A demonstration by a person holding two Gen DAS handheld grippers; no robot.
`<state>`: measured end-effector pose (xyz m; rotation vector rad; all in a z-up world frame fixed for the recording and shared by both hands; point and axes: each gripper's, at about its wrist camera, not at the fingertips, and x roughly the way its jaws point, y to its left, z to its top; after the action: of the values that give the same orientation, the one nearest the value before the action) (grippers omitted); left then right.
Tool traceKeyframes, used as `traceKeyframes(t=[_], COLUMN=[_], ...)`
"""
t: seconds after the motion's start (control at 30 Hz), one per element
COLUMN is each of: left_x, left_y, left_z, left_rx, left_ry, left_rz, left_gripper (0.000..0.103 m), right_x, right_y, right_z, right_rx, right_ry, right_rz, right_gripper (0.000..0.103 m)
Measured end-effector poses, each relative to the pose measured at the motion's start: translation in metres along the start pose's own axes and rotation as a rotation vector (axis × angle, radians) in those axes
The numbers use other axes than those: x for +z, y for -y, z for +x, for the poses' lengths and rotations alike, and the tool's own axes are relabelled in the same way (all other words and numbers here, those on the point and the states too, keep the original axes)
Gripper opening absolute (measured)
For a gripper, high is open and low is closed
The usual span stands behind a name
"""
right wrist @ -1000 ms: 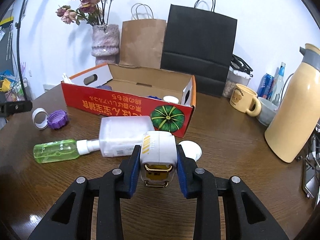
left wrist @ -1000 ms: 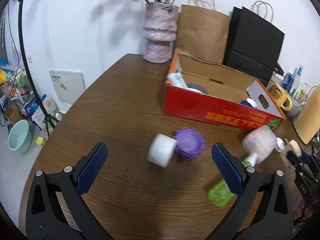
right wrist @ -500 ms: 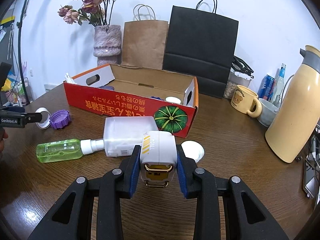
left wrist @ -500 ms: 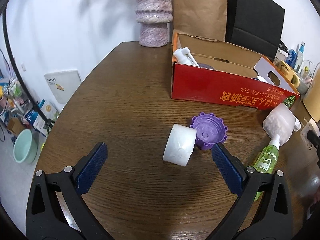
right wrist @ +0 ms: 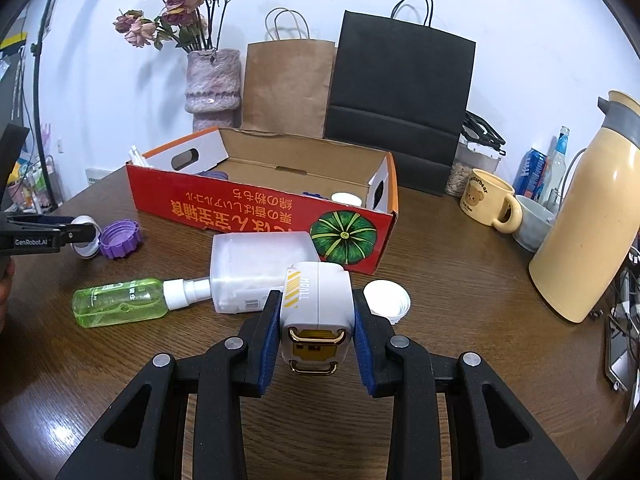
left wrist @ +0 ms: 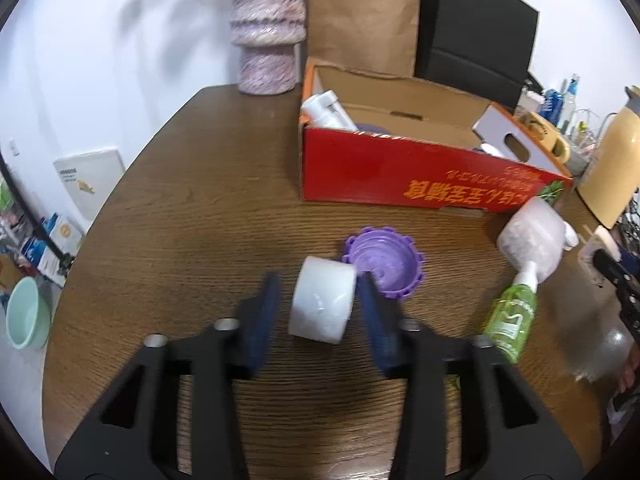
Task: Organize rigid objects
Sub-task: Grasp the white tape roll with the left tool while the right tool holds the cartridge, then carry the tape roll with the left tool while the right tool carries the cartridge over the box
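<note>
A white tape roll (left wrist: 322, 304) lies on the wooden table (left wrist: 192, 208), touching a purple ridged lid (left wrist: 386, 262). My left gripper (left wrist: 318, 280) straddles the roll with its jaws closing. The right pad is at the roll's side and a thin gap shows at the left pad. My right gripper (right wrist: 317, 296) is shut on a white and gold gadget (right wrist: 318, 320) just above the table. A green spray bottle (right wrist: 120, 306) and a translucent container (right wrist: 260, 270) lie in front of the red cardboard box (right wrist: 256, 212).
A white cap (right wrist: 386, 304) sits right of the held gadget. Behind the box stand a vase (right wrist: 212, 88), a brown bag (right wrist: 288, 84) and a black bag (right wrist: 396, 96). A mug (right wrist: 486, 200) and a cream thermos (right wrist: 588, 232) stand at the right.
My left gripper dropped closer to the tape roll, and its jaws swung in from wide apart to either side of it. The right gripper kept still with the gadget.
</note>
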<state>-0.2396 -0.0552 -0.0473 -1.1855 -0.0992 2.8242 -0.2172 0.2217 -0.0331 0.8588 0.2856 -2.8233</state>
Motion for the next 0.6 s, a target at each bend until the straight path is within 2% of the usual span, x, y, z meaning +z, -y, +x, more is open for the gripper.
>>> traceKeyframes(t=[0.3, 0.6], left_x=[0.0, 0.0], left_y=[0.001, 0.005], left_z=[-0.012, -0.019], left_rx=[-0.011, 0.021], left_ry=[0.057, 0.084], left_rz=[-0.018, -0.027], left_gripper=[0.021, 0.021], right_x=[0.0, 0.0], right_y=[-0.003, -0.004], right_z=[-0.002, -0.003], right_rx=[-0.002, -0.01], right_ry=[0.002, 0.004], right_rz=[0.0, 0.005], right_gripper=[0.036, 0.036])
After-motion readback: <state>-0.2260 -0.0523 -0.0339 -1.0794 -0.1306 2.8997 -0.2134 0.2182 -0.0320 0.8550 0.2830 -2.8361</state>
